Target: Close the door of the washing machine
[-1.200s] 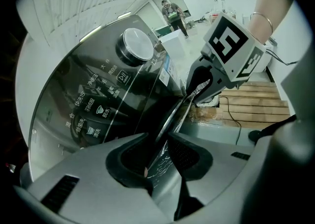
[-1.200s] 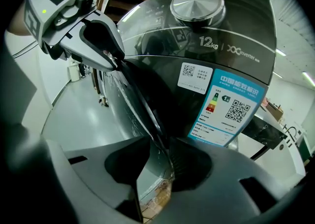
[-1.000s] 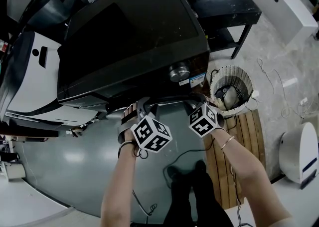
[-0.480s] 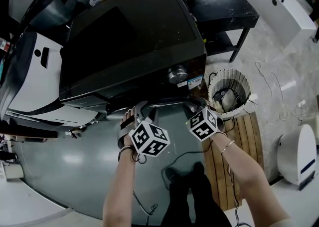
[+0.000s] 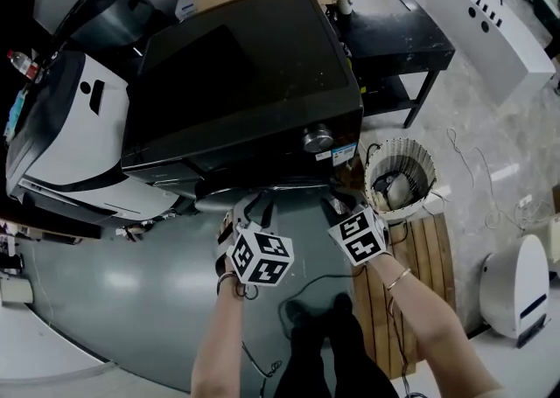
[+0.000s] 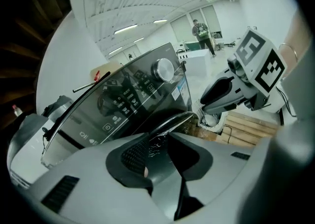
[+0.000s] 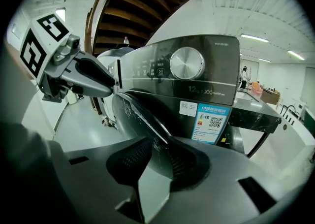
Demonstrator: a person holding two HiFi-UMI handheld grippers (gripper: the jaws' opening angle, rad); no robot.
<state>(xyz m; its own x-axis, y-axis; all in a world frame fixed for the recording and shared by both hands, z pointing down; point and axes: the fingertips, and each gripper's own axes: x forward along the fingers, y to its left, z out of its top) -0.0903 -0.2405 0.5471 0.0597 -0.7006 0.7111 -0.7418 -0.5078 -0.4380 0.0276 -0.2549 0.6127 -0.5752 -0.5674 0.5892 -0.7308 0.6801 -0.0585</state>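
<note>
Door rim gripped on both sides at the machine's near front!
The round door (image 7: 138, 114) of the black washing machine (image 5: 245, 81) is seen standing open at the near face, just below the silver knob (image 7: 186, 63). Its rim is pinched between the pads of the left gripper (image 6: 160, 151) on the left, and the right gripper (image 7: 157, 161) is clamped on the same rim further right. A pale basket (image 5: 398, 169) is seen on the floor to the right.

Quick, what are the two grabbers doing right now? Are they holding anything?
Left gripper: jaws shut on the edge of the door.
Right gripper: jaws shut on the same door's edge.
</note>
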